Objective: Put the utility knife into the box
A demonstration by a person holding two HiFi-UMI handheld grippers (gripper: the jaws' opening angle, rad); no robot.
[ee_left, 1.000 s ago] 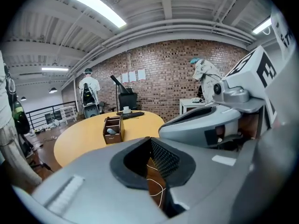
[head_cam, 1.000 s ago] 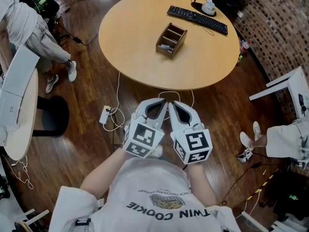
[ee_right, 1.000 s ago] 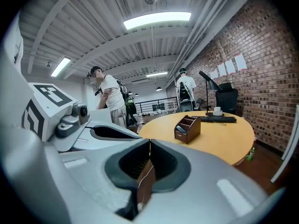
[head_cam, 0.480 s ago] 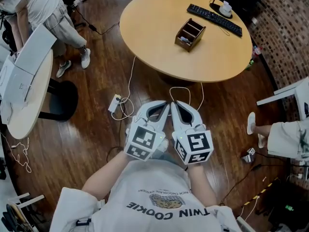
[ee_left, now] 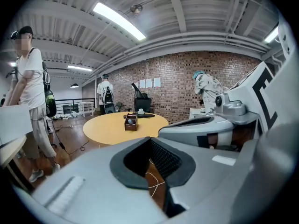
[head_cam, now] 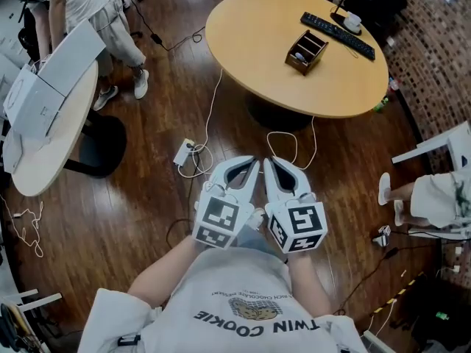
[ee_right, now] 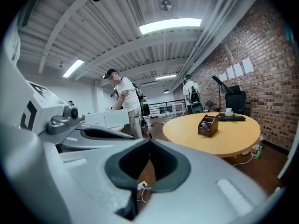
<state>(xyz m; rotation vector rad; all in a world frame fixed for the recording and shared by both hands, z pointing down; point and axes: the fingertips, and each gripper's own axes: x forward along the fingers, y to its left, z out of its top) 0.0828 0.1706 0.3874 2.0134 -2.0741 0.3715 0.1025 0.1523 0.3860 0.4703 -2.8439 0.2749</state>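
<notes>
Floor: dark wood planks (head_cam: 125,212), with a white power strip (head_cam: 183,152) and loose cables (head_cam: 211,109) lying on it. Round tan tabletop (head_cam: 257,43) at centre. Pale oval table (head_cam: 51,145) at left. Red brick wall (ee_left: 177,90). Ribbed ceiling, strip lights (ee_left: 119,21) lit.

The box (head_cam: 307,52) stands on the bench (head_cam: 250,43), right of the bench's middle. The keyboard (head_cam: 337,36) lies at the bench's far right edge. A power strip (head_cam: 184,153) lies on the floor (head_cam: 140,219) before the bench.
</notes>
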